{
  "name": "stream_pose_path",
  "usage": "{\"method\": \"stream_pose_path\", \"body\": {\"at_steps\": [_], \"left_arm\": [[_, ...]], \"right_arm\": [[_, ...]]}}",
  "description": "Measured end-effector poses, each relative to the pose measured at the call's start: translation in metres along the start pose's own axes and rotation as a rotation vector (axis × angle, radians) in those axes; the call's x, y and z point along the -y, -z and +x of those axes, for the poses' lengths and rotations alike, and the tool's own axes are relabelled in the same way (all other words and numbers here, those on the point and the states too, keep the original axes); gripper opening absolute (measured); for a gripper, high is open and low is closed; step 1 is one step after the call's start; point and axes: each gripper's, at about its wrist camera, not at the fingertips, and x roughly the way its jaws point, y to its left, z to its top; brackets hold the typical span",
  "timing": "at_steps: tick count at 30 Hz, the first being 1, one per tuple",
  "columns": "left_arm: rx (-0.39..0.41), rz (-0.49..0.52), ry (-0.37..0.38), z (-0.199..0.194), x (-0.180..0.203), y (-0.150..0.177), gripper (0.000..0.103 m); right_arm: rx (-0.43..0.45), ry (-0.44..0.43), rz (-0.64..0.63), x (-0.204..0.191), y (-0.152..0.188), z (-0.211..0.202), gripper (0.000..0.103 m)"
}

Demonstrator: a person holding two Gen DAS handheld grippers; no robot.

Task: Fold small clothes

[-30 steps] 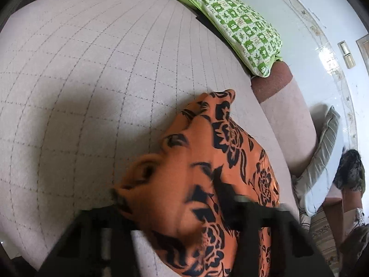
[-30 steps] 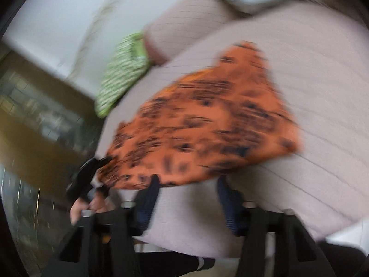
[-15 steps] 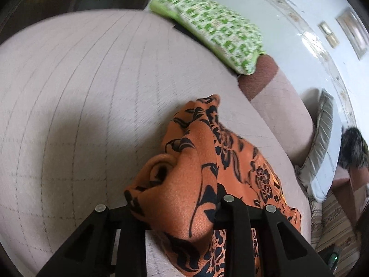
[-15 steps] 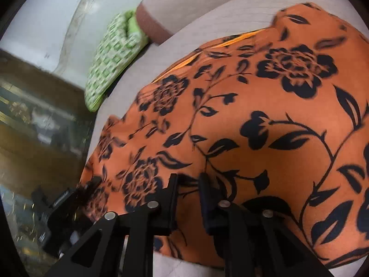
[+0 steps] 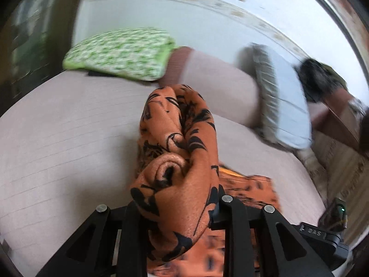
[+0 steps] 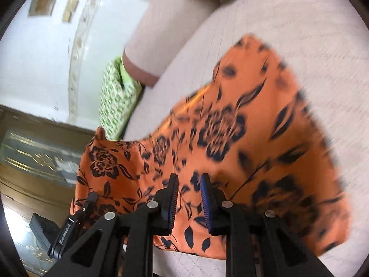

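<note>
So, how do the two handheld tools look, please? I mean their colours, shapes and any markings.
Both are black, with angular frames that have triangular cut-outs and round silver pins. The right tool has ribbed dark blue pads on its fingers. The left tool shows the same frame; its pads are hidden. White lettering runs along a black side bar in the left view, too blurred to read surely.
</note>
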Motion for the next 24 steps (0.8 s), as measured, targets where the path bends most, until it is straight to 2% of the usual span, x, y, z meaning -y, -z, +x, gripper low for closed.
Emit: {"method": "stream_pose_path", "body": {"at_steps": [2, 5, 6, 7, 9, 10, 11, 13, 15, 17, 19, 20, 21, 24], "left_arm": [[-0.015, 0.039, 0.037, 0.009, 0.031, 0.004, 0.026], [-0.103, 0.095, 0.108, 0.040, 0.092, 0.021, 0.026], [-0.140, 0.122, 0.133, 0.052, 0.113, 0.032, 0.026], [-0.177, 0.146, 0.147, 0.065, 0.127, 0.042, 0.026], [-0.296, 0.184, 0.168, 0.092, 0.149, 0.066, 0.027], [-0.338, 0.192, 0.170, 0.098, 0.152, 0.074, 0.032], [-0.363, 0.201, 0.181, 0.099, 0.151, 0.081, 0.037], [-0.361, 0.210, 0.244, 0.091, 0.140, 0.084, 0.041], [-0.338, 0.187, 0.367, 0.071, 0.119, 0.074, 0.046], [-0.273, 0.199, 0.429, 0.050, 0.100, 0.061, 0.066], [-0.204, 0.218, 0.421, 0.037, 0.083, 0.048, 0.073], [-0.178, 0.212, 0.418, 0.035, 0.073, 0.043, 0.073], [-0.153, 0.183, 0.398, 0.036, 0.056, 0.036, 0.073], [-0.150, 0.071, 0.319, 0.055, 0.011, 0.030, 0.073]], "right_arm": [[-0.006, -0.070, 0.033, 0.013, -0.011, -0.016, 0.022], [-0.059, -0.271, 0.173, 0.044, -0.025, -0.026, 0.025], [-0.051, -0.295, 0.227, 0.057, -0.029, -0.032, 0.033], [-0.030, -0.301, 0.273, 0.069, -0.033, -0.039, 0.050], [0.020, -0.301, 0.330, 0.087, -0.040, -0.054, 0.074], [0.039, -0.304, 0.348, 0.093, -0.044, -0.061, 0.074], [0.045, -0.313, 0.353, 0.096, -0.047, -0.064, 0.074], [0.038, -0.327, 0.355, 0.099, -0.053, -0.069, 0.074], [0.016, -0.325, 0.343, 0.097, -0.057, -0.067, 0.074], [-0.002, -0.317, 0.317, 0.091, -0.061, -0.063, 0.074], [-0.023, -0.293, 0.281, 0.086, -0.065, -0.060, 0.074], [-0.030, -0.276, 0.263, 0.082, -0.064, -0.057, 0.074], [-0.037, -0.252, 0.245, 0.077, -0.065, -0.051, 0.074], [-0.060, -0.172, 0.223, 0.075, -0.061, -0.036, 0.074]]}}
